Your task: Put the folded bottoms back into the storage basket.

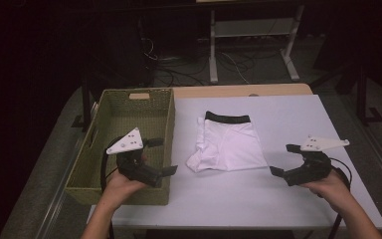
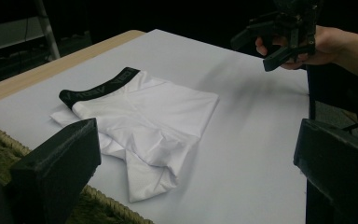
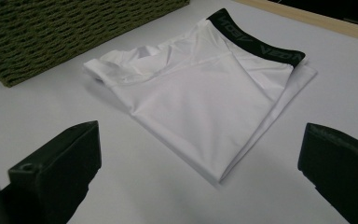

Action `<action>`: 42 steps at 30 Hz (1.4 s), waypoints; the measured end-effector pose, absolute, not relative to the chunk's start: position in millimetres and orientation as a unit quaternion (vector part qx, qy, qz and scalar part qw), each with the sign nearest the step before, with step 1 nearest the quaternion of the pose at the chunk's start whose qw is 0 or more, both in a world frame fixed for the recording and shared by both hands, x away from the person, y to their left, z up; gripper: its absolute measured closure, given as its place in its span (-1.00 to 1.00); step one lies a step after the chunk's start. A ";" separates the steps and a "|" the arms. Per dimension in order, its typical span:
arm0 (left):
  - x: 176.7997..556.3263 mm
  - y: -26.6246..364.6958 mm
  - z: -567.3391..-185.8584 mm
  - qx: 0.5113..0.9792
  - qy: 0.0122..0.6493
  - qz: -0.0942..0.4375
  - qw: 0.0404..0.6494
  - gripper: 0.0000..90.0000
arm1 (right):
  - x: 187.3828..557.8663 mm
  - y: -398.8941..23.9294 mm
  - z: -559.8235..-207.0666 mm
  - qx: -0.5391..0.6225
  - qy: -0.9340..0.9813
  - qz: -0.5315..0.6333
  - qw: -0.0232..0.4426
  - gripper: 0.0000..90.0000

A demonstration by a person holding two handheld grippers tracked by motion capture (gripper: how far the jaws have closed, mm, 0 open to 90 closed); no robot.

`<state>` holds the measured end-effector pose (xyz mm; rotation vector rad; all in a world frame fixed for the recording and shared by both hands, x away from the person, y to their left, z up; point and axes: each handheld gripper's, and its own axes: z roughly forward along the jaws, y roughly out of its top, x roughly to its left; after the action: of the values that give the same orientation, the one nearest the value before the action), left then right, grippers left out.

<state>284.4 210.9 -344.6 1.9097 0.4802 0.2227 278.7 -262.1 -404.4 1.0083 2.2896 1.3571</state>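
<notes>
At the near edge of the white table (image 1: 238, 199), a person's two hands hold a pair of black grippers level with each other, one on either side of a folded garment. The left gripper (image 1: 160, 155) hangs over the near right corner of a woven green basket (image 1: 110, 112), its jaws spread wide and empty, turned right toward the cloth. The right gripper (image 1: 284, 159) hovers above bare tabletop near the right edge, jaws likewise spread and holding nothing, facing left. Both stand well apart from the fabric, a stance that seems to frame it for a two-sided pickup.

Between them, a little farther in, the white boxer briefs (image 1: 229, 144) lie flat on the table just right of the basket, folded into a compact rectangle with the black waistband (image 1: 227, 118) at the far end and a loose flap trailing toward the near left corner. The tidy fold and the open basket alongside suggest the garment is next to be lifted in.

Beyond the table, cables and a metal stand (image 1: 251, 45) sit in the dark.
</notes>
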 end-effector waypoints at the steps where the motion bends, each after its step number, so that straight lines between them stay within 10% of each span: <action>1: 284.4 211.0 -344.6 0.806 0.203 0.094 0.548 -0.99 | 279.1 -261.5 -404.9 0.351 0.796 0.471 0.146 -1.00; 42: 284.0 211.0 -344.6 0.805 0.201 0.097 0.550 -0.99 | 311.6 -243.0 -413.4 0.350 0.806 0.458 0.136 -1.00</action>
<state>284.0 211.0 -344.6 1.9060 0.4766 0.2287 311.6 -243.0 -413.4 1.0130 2.3333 1.3272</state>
